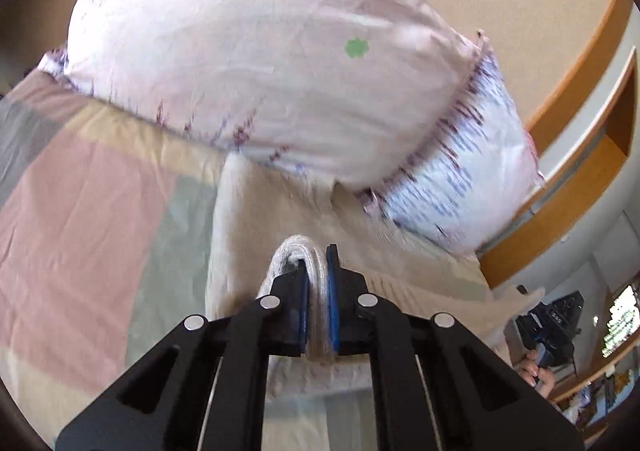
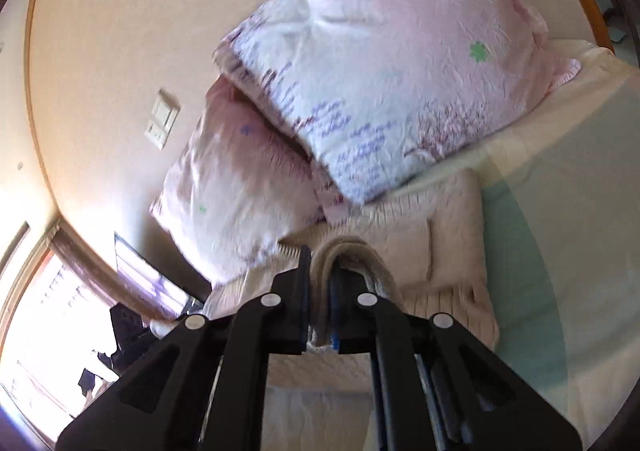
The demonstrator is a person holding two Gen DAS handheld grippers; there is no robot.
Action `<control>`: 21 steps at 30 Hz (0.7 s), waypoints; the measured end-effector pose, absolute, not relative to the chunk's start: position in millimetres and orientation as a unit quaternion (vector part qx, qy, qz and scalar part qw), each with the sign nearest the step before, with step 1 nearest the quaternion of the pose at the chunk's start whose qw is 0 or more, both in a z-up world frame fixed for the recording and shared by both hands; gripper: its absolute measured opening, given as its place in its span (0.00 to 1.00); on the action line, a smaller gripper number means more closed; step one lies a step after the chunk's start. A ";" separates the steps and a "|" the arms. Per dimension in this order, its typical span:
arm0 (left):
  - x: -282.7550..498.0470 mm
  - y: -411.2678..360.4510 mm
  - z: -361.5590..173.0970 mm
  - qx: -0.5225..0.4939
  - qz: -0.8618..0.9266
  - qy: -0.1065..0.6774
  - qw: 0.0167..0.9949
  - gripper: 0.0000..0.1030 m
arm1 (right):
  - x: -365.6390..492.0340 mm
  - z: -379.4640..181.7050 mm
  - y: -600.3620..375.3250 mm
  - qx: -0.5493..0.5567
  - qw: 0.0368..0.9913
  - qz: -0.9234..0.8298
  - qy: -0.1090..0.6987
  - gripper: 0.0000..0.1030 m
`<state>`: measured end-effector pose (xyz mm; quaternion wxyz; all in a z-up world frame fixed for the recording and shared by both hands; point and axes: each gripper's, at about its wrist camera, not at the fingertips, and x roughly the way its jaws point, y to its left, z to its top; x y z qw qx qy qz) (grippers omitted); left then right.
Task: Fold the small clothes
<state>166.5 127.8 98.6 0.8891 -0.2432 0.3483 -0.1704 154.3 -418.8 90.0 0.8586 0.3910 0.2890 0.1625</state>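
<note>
Pinching the cream knit garment by its ribbed edge, your left gripper and right gripper are both clamped on folded cloth above the patchwork bed cover, near the pillows. You seem mid-fold; next, lay both corners down level and aligned before letting go.

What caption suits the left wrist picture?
Left gripper pinches a cream knit garment on the bed, below a pink pillow.
</note>
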 end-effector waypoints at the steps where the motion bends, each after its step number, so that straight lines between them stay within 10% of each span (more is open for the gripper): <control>1: 194.6 121.2 96.3 -0.240 -0.154 0.354 0.891 0.07 | 180.8 81.1 -418.1 0.401 0.857 0.136 0.293 0.08; 7: 257.4 132.6 58.7 -0.262 -0.103 0.434 0.856 0.40 | 221.1 37.9 -408.8 0.350 0.865 0.053 0.356 0.47; 9: 234.7 151.2 63.7 -0.266 -0.091 0.396 0.874 0.88 | 206.9 44.2 -411.6 0.304 0.895 0.043 0.324 0.69; 20: 236.1 156.6 5.3 -0.338 -0.117 0.455 0.815 0.58 | 210.6 41.6 -411.3 0.310 0.892 0.073 0.323 0.73; 21: 237.6 152.4 4.0 -0.332 -0.114 0.454 0.819 0.41 | 208.5 42.1 -412.9 0.314 0.891 0.075 0.320 0.73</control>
